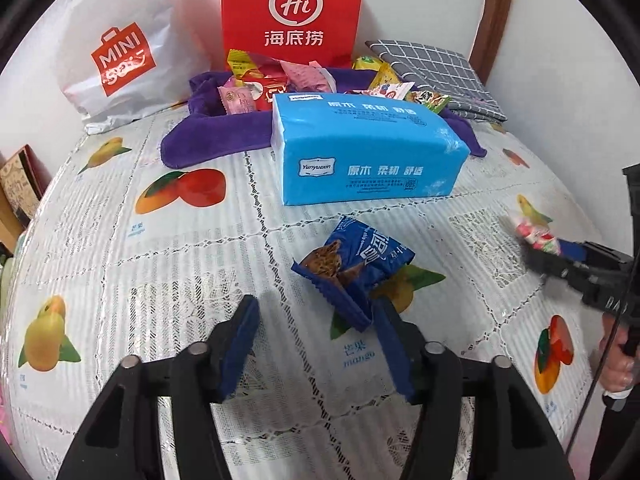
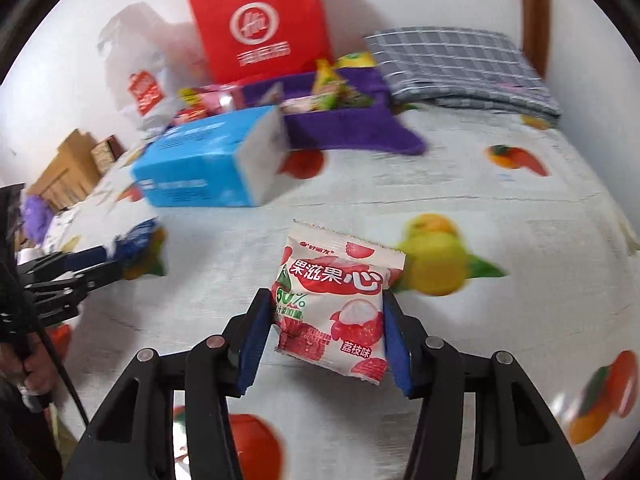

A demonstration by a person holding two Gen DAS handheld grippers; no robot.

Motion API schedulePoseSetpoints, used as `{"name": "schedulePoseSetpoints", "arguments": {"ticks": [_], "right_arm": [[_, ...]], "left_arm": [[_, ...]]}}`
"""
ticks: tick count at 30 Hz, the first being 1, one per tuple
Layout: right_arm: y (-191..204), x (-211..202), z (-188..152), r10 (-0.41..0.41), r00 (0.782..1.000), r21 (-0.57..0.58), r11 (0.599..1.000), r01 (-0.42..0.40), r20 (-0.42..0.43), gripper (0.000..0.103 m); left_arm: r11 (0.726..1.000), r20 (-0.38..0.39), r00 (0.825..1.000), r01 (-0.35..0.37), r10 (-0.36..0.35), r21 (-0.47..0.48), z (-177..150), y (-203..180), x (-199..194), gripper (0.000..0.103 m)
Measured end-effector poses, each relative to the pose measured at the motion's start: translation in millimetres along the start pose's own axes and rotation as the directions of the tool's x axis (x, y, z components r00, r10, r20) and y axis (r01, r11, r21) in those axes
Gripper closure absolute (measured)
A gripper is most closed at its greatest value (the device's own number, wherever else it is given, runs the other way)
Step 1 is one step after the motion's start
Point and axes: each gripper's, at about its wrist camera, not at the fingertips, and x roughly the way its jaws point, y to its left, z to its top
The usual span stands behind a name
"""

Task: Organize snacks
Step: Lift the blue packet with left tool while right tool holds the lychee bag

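Observation:
My left gripper (image 1: pixel 316 312) is open just above the tablecloth; a blue cookie packet (image 1: pixel 352 268) lies on the table ahead, its near end touching the right finger (image 1: pixel 394 348). My right gripper (image 2: pixel 324 304) is shut on a white-and-red lychee candy packet (image 2: pixel 336 304) held above the table; it also shows at the right edge of the left wrist view (image 1: pixel 538 238). Behind a blue tissue pack (image 1: pixel 360 148), a purple cloth tray (image 1: pixel 216 128) holds several snack packets (image 1: pixel 256 88).
A red Haidilao bag (image 1: pixel 294 12) and a white Miniso bag (image 1: pixel 120 48) stand against the back wall. A folded grey checked cloth (image 1: pixel 436 72) lies at the back right. Cardboard boxes (image 1: pixel 20 188) sit off the table's left edge.

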Motion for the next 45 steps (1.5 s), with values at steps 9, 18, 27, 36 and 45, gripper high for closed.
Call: {"name": "schedulePoseSetpoints", "arguments": {"ticks": [9, 18, 27, 36, 45], "right_arm": [[7.6, -0.3, 3.1, -0.031, 0.999, -0.001, 1.0, 0.031, -0.034, 0.036], [1.3, -12.7, 3.4, -0.11, 0.994, -0.008, 0.994, 0.11, -0.011, 0.029], [16.5, 4.9, 7.1, -0.105, 0.994, -0.018, 0.994, 0.104, -0.022, 0.029], [13.5, -3.9, 9.2, -0.104, 0.995, -0.008, 0.995, 0.104, -0.005, 0.029], [9.1, 3.2, 11.5, -0.068, 0.997, 0.027, 0.997, 0.069, -0.04, 0.029]], "left_arm": [[0.989, 0.019, 1.0, 0.012, -0.015, 0.148, 17.3, -18.1, 5.5, 0.028], [0.983, -0.041, 0.999, 0.024, -0.017, 0.179, 24.4, -25.0, 28.6, 0.028], [0.986, -0.039, 0.999, 0.019, -0.012, 0.166, 17.2, -19.3, 18.5, 0.058], [0.995, -0.043, 0.999, 0.027, -0.023, 0.096, 2.5, 3.1, 2.7, 0.034], [0.992, -0.059, 0.998, 0.034, -0.027, 0.118, 9.2, -4.7, 12.8, 0.032]]}}
